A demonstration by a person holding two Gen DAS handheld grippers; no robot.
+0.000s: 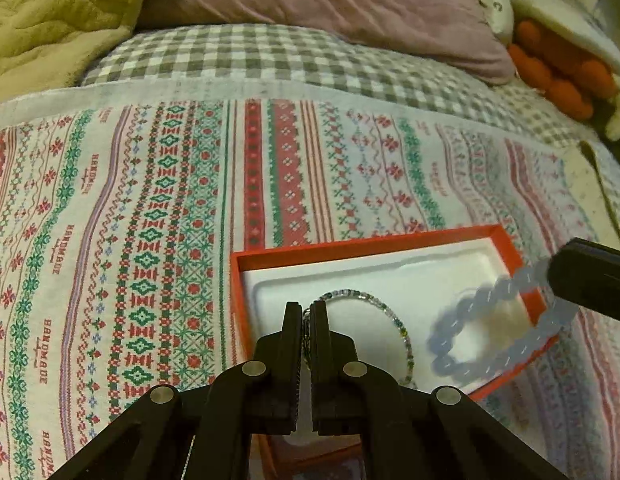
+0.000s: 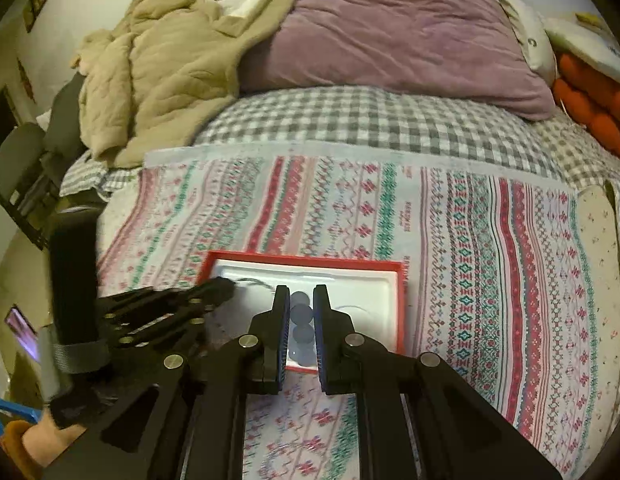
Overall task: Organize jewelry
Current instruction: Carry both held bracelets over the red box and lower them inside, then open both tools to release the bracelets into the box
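A red box (image 1: 373,242) (image 2: 310,260) with a white moulded insert lies on a patterned cloth. My left gripper (image 1: 306,312) is shut on a thin bracelet of small clear and green stones (image 1: 393,320), whose loop rests on the insert. My right gripper (image 2: 302,300) is shut on a pale blue beaded bracelet (image 2: 301,314). In the left wrist view that blue bracelet (image 1: 489,336) hangs blurred from the right gripper's fingers (image 1: 589,280) over the box's right side. The left gripper (image 2: 218,286) reaches into the box from the left in the right wrist view.
The patterned cloth (image 1: 150,220) covers a grey checked bedspread (image 1: 270,56). A mauve pillow (image 2: 389,28), a tan quilted blanket (image 2: 158,68) and an orange plush (image 1: 561,72) lie behind. A floral strip (image 2: 597,240) sits at the right edge.
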